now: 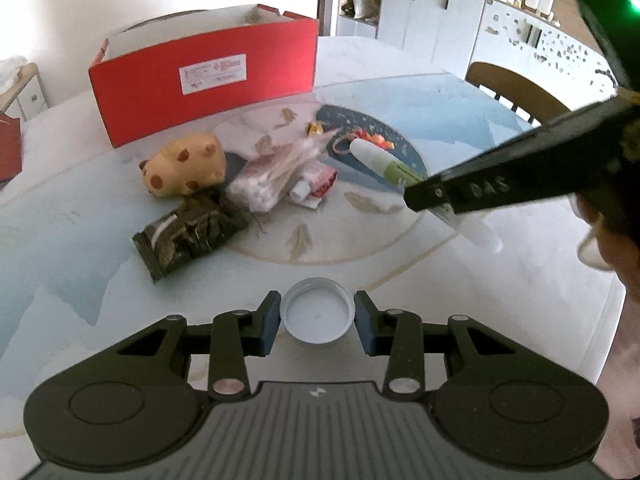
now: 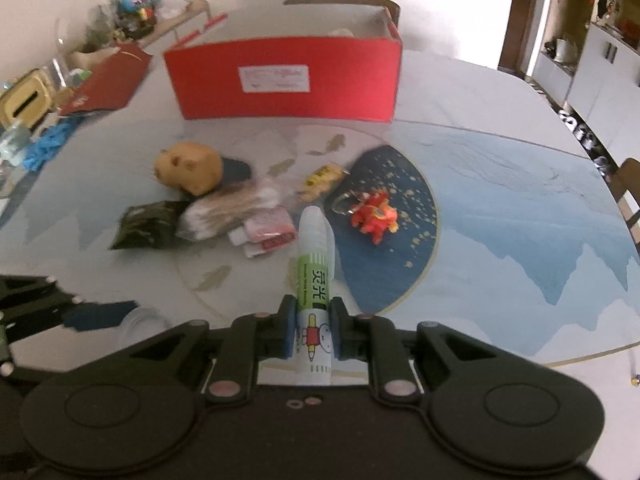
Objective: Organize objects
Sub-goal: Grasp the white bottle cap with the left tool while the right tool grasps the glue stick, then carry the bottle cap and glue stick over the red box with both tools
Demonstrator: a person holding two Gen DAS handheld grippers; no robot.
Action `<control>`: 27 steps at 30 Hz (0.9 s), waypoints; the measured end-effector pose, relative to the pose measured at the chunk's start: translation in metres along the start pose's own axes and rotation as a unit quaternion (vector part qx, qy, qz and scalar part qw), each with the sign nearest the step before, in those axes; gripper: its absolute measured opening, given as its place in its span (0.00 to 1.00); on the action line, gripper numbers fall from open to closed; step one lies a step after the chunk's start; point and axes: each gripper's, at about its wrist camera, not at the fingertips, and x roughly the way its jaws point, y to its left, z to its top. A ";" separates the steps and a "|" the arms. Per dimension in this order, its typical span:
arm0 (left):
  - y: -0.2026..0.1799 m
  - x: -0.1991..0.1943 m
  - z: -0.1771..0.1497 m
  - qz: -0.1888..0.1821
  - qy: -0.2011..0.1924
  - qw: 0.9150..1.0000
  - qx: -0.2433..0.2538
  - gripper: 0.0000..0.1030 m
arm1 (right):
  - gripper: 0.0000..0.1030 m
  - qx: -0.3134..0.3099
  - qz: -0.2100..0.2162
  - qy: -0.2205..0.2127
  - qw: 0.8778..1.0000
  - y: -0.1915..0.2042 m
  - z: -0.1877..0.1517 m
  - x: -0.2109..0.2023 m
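My left gripper is shut on a white jar lid, its hollow side facing the camera, low over the table. My right gripper is shut on a white glue stick with a green label, held above the table and pointing toward the pile; the stick also shows in the left wrist view. A red open box stands at the back, also seen in the right wrist view. The pile holds a spotted yellow toy, a bag of cotton swabs, a dark packet and a small red-and-white tube.
A red toy keychain and a yellow packet lie on the blue round table mat. Red bags and clutter sit at the table's left. Chairs stand at the far edge.
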 end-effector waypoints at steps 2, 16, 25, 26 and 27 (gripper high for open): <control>0.002 -0.003 0.006 0.002 -0.002 1.000 -0.004 0.37 | 0.16 -0.002 0.005 -0.004 1.000 0.001 0.004 -0.007; 0.026 -0.020 0.069 0.021 -0.026 0.999 -0.036 0.37 | 0.16 -0.028 0.029 -0.034 0.999 -0.005 0.060 -0.030; 0.064 -0.029 0.131 0.048 -0.059 0.996 -0.047 0.37 | 0.16 -0.049 0.039 -0.065 0.996 -0.018 0.123 -0.031; 0.068 -0.030 0.138 0.051 -0.063 0.996 -0.049 0.37 | 0.16 -0.054 0.040 -0.068 0.995 -0.019 0.130 -0.030; 0.073 -0.030 0.145 0.052 -0.065 0.995 -0.051 0.37 | 0.16 -0.058 0.037 -0.073 0.995 -0.020 0.137 -0.029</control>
